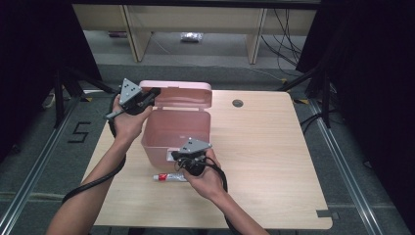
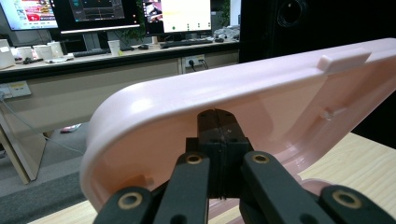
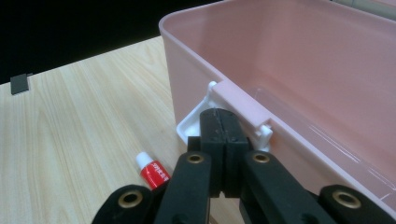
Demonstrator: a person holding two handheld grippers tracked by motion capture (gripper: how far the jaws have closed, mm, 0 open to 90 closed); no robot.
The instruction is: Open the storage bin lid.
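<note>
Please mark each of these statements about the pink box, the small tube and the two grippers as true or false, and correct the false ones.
1. The hinged lid of the pink plastic box is shut. False: it stands open behind the box.
2. The left gripper is at the open lid, with its jaws closed together. True.
3. The small white tube with a red label lies inside the box. False: it lies on the light wooden table, in front of the box.
4. The right gripper is at the white latch on the front wall of the box. True.
5. The right gripper has its jaws wide open. False: they are closed together.
</note>
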